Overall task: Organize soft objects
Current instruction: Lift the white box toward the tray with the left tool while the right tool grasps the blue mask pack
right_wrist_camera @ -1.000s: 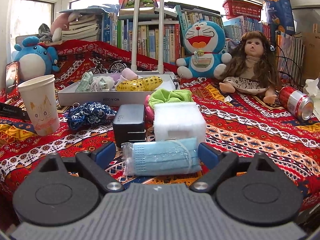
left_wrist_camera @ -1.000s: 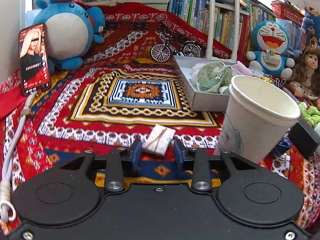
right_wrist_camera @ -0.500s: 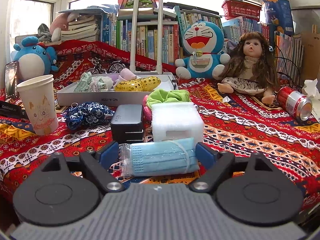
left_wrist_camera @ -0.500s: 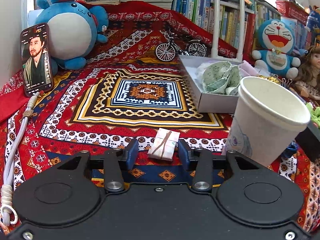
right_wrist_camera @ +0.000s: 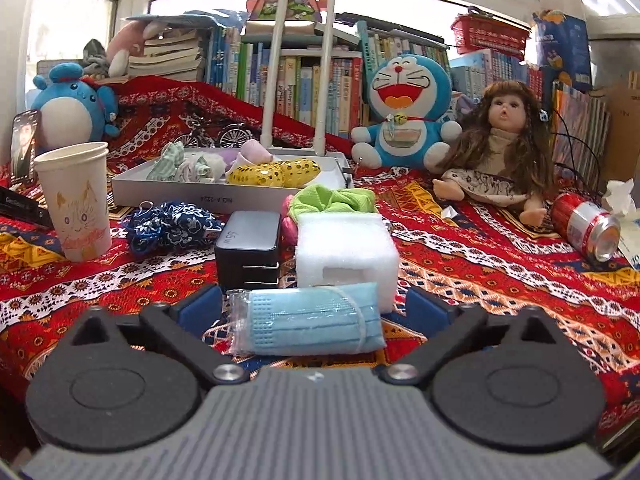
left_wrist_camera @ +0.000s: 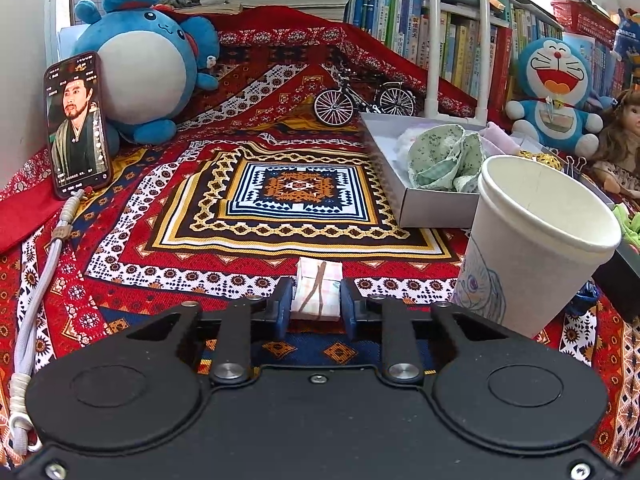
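A small folded pink-check cloth (left_wrist_camera: 319, 280) tied with a brown band lies on the patterned blanket. My left gripper (left_wrist_camera: 316, 304) is closing on it, and both blue pads touch its sides. In the right wrist view, a wrapped pale-blue face mask (right_wrist_camera: 308, 320) lies between the fingers of my right gripper (right_wrist_camera: 312, 308). Those jaws are opening wide and touch nothing. The grey tray (right_wrist_camera: 224, 200) behind holds green, white, lilac and yellow soft items. The same tray (left_wrist_camera: 436, 210) shows at the right in the left wrist view.
A paper cup (left_wrist_camera: 532, 248) stands close to the right of the left gripper. A white foam block (right_wrist_camera: 344, 248), black charger (right_wrist_camera: 248, 248), blue scrunchie (right_wrist_camera: 172, 228) and green scrunchie (right_wrist_camera: 332, 200) sit before the tray. The phone (left_wrist_camera: 78, 124), cable (left_wrist_camera: 36, 300), plush toys, doll (right_wrist_camera: 496, 152) and can (right_wrist_camera: 584, 228) ring the blanket.
The left jaws have closed in onto the folded cloth, which now sits straight between them. The right jaws have spread a little wider around the mask, which has not moved.
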The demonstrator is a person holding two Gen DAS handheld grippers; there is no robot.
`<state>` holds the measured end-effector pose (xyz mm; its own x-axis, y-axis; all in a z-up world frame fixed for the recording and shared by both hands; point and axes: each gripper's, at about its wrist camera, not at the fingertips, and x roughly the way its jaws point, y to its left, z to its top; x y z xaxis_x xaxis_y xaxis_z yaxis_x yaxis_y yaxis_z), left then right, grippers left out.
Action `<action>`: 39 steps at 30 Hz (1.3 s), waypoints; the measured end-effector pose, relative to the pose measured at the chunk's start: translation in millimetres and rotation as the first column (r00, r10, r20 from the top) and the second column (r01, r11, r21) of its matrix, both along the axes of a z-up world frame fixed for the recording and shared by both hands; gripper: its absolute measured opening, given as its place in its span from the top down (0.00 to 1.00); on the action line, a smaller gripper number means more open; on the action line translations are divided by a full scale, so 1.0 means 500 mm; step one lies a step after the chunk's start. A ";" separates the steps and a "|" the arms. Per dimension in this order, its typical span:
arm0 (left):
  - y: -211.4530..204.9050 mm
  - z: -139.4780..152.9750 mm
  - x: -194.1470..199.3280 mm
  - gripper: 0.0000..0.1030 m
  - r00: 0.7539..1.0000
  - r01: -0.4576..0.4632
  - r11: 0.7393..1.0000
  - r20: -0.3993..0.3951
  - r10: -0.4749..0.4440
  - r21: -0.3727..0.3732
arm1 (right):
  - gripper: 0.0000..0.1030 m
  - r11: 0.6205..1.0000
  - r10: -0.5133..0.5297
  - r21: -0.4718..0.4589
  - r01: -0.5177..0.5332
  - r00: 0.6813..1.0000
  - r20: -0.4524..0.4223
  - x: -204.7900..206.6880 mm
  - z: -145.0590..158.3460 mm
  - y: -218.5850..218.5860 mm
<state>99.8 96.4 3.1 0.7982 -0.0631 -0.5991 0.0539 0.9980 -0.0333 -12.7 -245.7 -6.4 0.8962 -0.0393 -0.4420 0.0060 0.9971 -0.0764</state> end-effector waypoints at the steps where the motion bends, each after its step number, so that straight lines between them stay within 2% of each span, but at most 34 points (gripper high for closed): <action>1: -0.001 0.001 -0.001 0.77 1.000 0.000 1.000 0.001 0.000 0.001 | 0.01 1.000 0.002 -0.005 -0.002 1.000 -0.008 0.003 0.000 0.001; 5: -0.003 0.005 -0.003 0.77 1.000 0.000 1.000 0.008 0.000 0.001 | 0.02 1.000 0.008 -0.006 -0.009 0.999 -0.046 0.013 -0.005 0.003; 9: -0.003 0.008 -0.005 0.77 1.000 0.001 1.000 0.013 -0.001 0.002 | 0.12 1.000 0.015 0.000 -0.015 0.997 -0.079 0.015 -0.008 0.007; 10: -0.003 0.009 -0.006 0.77 1.000 0.001 1.000 0.014 -0.001 0.002 | 0.18 1.000 0.018 0.000 -0.018 0.996 -0.084 0.014 -0.009 0.008; 12: -0.002 0.011 -0.006 0.77 1.000 -0.001 1.000 0.015 0.001 0.001 | 0.19 1.000 0.016 0.003 -0.016 0.997 -0.078 0.008 -0.006 0.011; 17: 0.001 0.024 -0.008 0.77 1.000 -0.004 1.000 0.024 0.004 0.003 | 0.20 0.998 0.043 0.049 -0.040 0.997 -0.057 -0.010 0.019 0.013; 24: 0.011 0.063 -0.001 0.77 0.999 -0.010 1.000 0.051 0.010 0.001 | 0.20 0.996 0.064 0.065 -0.065 0.998 0.019 -0.019 0.103 0.009; 28: 0.019 0.090 0.008 0.77 0.998 -0.003 1.000 0.060 0.004 -0.024 | 0.20 0.993 0.074 0.089 -0.077 0.996 0.045 0.001 0.140 0.000; 34: 0.010 0.136 0.018 0.77 0.995 0.032 0.999 0.091 -0.030 -0.025 | 0.20 0.988 0.100 0.110 -0.105 0.993 0.057 0.047 0.172 -0.008; 39: -0.004 0.169 0.036 0.77 0.993 0.085 0.993 0.082 -0.079 -0.076 | 0.20 0.979 0.138 0.144 -0.143 0.989 0.046 0.090 0.189 -0.011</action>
